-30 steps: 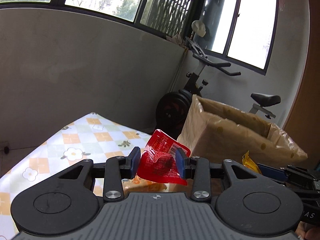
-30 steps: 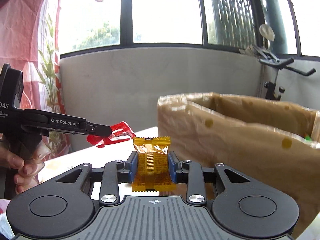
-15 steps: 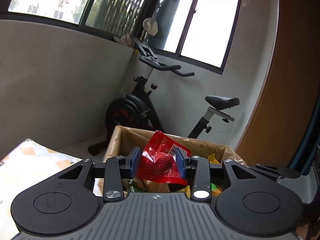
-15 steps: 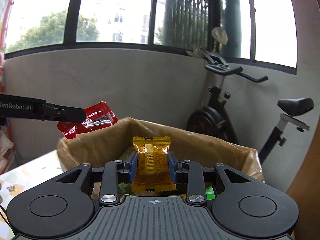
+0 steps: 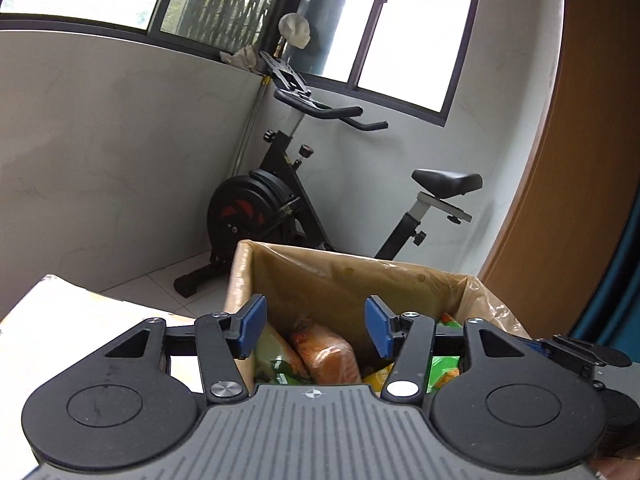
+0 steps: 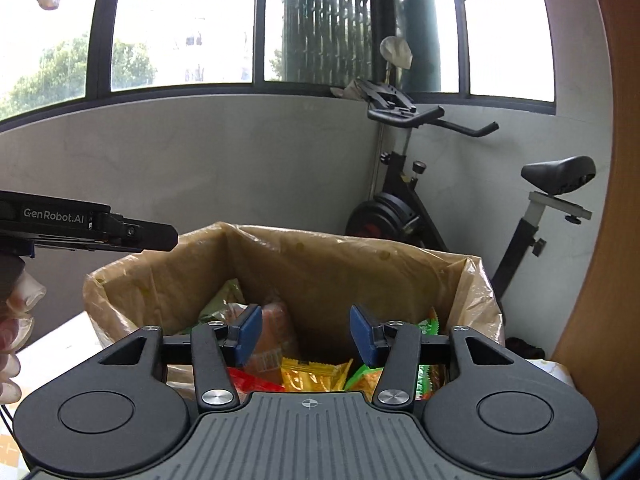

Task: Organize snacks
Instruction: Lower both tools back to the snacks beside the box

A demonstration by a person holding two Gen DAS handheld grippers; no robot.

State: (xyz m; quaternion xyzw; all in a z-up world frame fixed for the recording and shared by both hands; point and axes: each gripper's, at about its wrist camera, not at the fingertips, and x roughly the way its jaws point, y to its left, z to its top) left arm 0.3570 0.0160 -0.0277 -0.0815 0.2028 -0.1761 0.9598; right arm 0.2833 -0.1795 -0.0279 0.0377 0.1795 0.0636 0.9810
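Observation:
A brown paper bag (image 5: pixel 360 276) stands open, also seen in the right wrist view (image 6: pixel 320 256). Several snack packets lie inside it. In the right wrist view a yellow packet (image 6: pixel 312 374) and a red packet (image 6: pixel 248 380) lie on top, with green packets (image 6: pixel 424 328) beside them. My left gripper (image 5: pixel 316 326) is open and empty above the bag's left side, over an orange packet (image 5: pixel 328 354). My right gripper (image 6: pixel 306 334) is open and empty above the bag's mouth. The left gripper also shows from the side in the right wrist view (image 6: pixel 160 236).
An exercise bike (image 5: pixel 280 200) stands behind the bag against the grey wall. A wooden panel (image 5: pixel 560 160) rises at the right. The table edge (image 5: pixel 80 304) shows to the left of the bag.
Both grippers moved over the bag and opened. The red packet left my left gripper and the yellow packet left my right gripper; both now lie in the bag.

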